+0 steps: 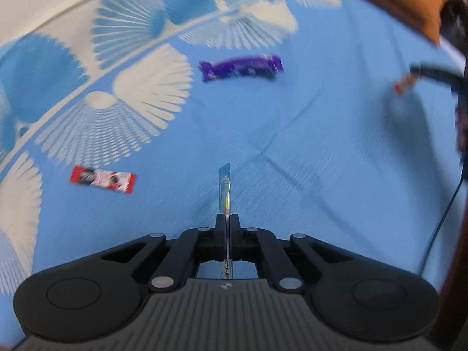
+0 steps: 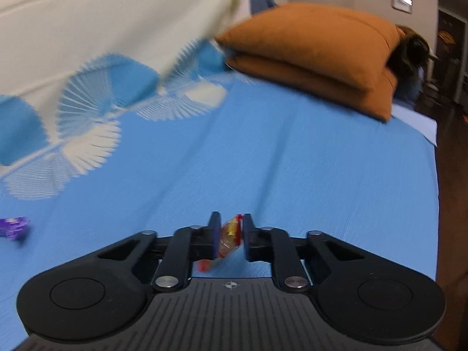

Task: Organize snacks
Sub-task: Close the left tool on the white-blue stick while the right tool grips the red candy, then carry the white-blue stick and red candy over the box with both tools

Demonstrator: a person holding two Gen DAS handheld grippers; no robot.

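Observation:
My left gripper [image 1: 227, 218] is shut on a thin light-blue snack packet [image 1: 224, 187], held edge-on and sticking out past the fingertips over the blue bedsheet [image 1: 321, 146]. A purple snack bar [image 1: 241, 67] lies farther ahead, and a red and white packet [image 1: 103, 179] lies to the left. My right gripper [image 2: 231, 219] is shut on a red and yellow snack packet [image 2: 229, 238], which hangs between its pads. The same packet [image 1: 403, 85] shows blurred at the right edge of the left wrist view, in the other gripper's dark fingers. The purple snack bar [image 2: 14, 227] shows at the far left in the right wrist view.
A folded orange blanket [image 2: 316, 55] lies at the head of the bed, with a white pillow [image 2: 102, 20] to its left. The sheet's white fan pattern [image 1: 137, 93] covers the left part. The bed's right edge [image 2: 435, 175] drops to a dark floor. A black cable [image 1: 438, 225] hangs at the right.

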